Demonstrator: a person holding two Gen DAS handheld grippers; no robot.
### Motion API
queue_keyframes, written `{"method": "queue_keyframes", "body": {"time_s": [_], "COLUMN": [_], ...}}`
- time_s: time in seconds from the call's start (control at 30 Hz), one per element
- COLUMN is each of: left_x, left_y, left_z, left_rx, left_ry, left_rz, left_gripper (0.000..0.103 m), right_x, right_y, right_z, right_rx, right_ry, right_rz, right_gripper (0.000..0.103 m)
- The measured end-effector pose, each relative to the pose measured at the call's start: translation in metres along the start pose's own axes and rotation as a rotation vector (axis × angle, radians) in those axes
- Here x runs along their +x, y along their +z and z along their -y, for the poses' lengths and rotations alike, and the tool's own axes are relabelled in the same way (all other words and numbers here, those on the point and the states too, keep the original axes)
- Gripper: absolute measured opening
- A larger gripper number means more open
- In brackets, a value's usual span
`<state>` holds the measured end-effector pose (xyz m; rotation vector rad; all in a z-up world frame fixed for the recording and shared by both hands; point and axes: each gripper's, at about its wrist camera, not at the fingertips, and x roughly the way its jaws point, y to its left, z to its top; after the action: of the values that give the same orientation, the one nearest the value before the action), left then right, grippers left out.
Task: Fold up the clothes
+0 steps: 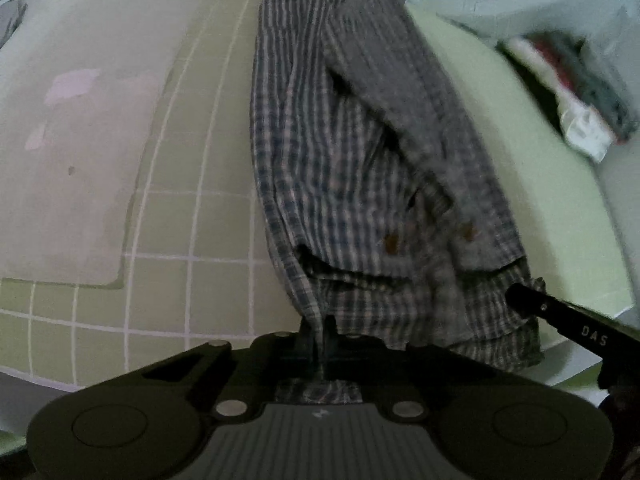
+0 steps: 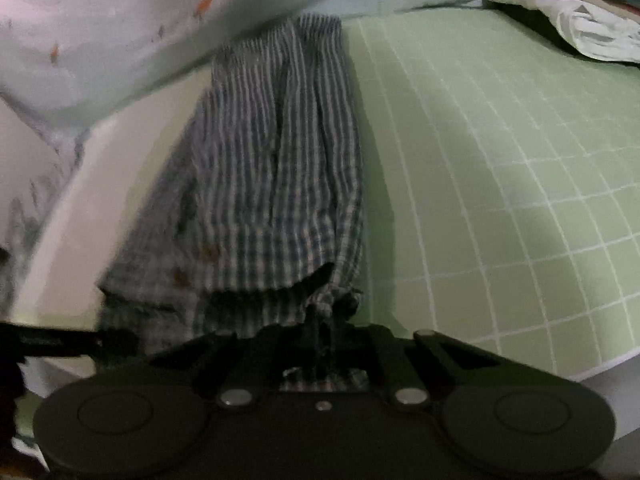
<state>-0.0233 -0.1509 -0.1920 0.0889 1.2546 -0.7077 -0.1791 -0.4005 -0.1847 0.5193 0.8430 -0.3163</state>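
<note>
A blue-and-white checked shirt with brown buttons lies stretched away from me across the green grid mat. My left gripper is shut on its near hem. The right gripper's finger shows at the shirt's right corner. In the right wrist view the same shirt lies along the mat's left edge, and my right gripper is shut on a bunched corner of the hem. The left gripper's finger shows at lower left.
A pile of folded clothes sits at the mat's far right corner, also visible in the left wrist view. A pale board covers the mat's left part. A light patterned sheet lies beyond the mat.
</note>
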Motion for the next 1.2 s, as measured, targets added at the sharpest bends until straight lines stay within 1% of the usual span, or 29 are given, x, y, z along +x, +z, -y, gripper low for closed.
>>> {"method": "queue_keyframes", "body": {"time_s": [0.07,0.17,0.3,0.4,0.47,0.5,0.6,0.73,0.8,0.83,0.87,0.9,0.93,0.97,1.0,1.07,1.1,1.2], "left_x": [-0.011,-0.027,-0.048,-0.056,-0.058,-0.060,-0.066,-0.055,-0.040,-0.032,-0.026,-0.021,-0.018,-0.016,-0.017,-0.021,-0.023,-0.015], "left_y": [0.006,0.016,0.036,0.058,0.076,0.087,0.117,0.165,0.187,0.198,0.207,0.215,0.222,0.228,0.229,0.229,0.226,0.210], "left_z": [0.002,0.007,0.013,0.016,0.015,0.014,0.012,0.004,-0.001,-0.004,-0.010,-0.016,-0.018,-0.021,-0.024,-0.031,-0.034,-0.041], "left_rx": [-0.028,-0.077,-0.144,-0.192,-0.207,-0.198,-0.186,-0.205,-0.227,-0.240,-0.257,-0.272,-0.274,-0.275,-0.267,-0.253,-0.251,-0.248], "left_ry": [-0.027,-0.065,-0.119,-0.149,-0.154,-0.150,-0.140,-0.150,-0.146,-0.144,-0.136,-0.128,-0.124,-0.120,-0.112,-0.094,-0.078,-0.039], "left_rz": [0.032,0.097,0.212,0.277,0.300,0.321,0.375,0.415,0.429,0.435,0.425,0.416,0.414,0.413,0.428,0.457,0.464,0.429], "left_gripper": [0.003,0.003,0.003,0.003,0.003,0.003,0.003,0.003,0.005,0.007,0.017,0.024,0.033,0.039,0.042,0.056,0.058,0.059], "right_x": [-0.011,-0.023,-0.027,-0.021,-0.017,-0.014,-0.002,0.029,0.050,0.062,0.074,0.079,0.081,0.082,0.082,0.078,0.077,0.076], "right_y": [0.012,0.034,0.063,0.086,0.102,0.111,0.138,0.174,0.191,0.198,0.206,0.211,0.214,0.217,0.218,0.215,0.213,0.198], "right_z": [0.002,0.004,0.011,0.016,0.018,0.018,0.013,0.008,0.008,0.010,0.011,0.012,0.013,0.014,0.016,0.020,0.023,0.031], "right_rx": [-0.003,-0.005,0.025,0.062,0.088,0.102,0.073,0.042,0.035,0.038,0.046,0.056,0.065,0.073,0.081,0.093,0.098,0.109], "right_ry": [0.031,0.100,0.192,0.222,0.227,0.230,0.221,0.182,0.154,0.138,0.120,0.104,0.092,0.080,0.063,0.022,-0.002,-0.049], "right_rz": [0.049,0.115,0.170,0.198,0.220,0.231,0.267,0.296,0.296,0.284,0.268,0.267,0.279,0.291,0.301,0.319,0.321,0.283], "right_gripper": [0.005,0.005,0.005,0.005,0.005,0.005,0.004,0.004,0.005,0.008,0.011,0.018,0.031,0.038,0.047,0.048,0.049,0.050]}}
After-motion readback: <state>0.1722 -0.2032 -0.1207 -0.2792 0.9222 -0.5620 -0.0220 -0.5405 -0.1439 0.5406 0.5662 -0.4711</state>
